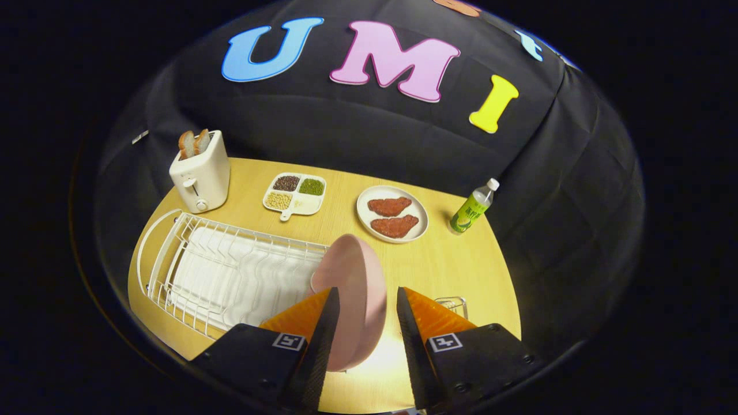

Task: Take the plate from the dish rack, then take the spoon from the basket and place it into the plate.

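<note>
The round pink plate (351, 300) stands on edge between the fingers of the gripper (363, 323), just off the end of the white wire dish rack (230, 271) above the wooden tabletop (450, 265). The left finger touches its rim; the right stands clear, so I cannot tell if it is truly clamped. It looks rigid, smooth and slippery; a pinch across the rim seems the only hold. A small wire basket (452, 302) sits behind the right finger.

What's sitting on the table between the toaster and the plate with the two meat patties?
In the gripper view, a white divided tray of beans and grains lies between the toaster and the patty plate.
</note>
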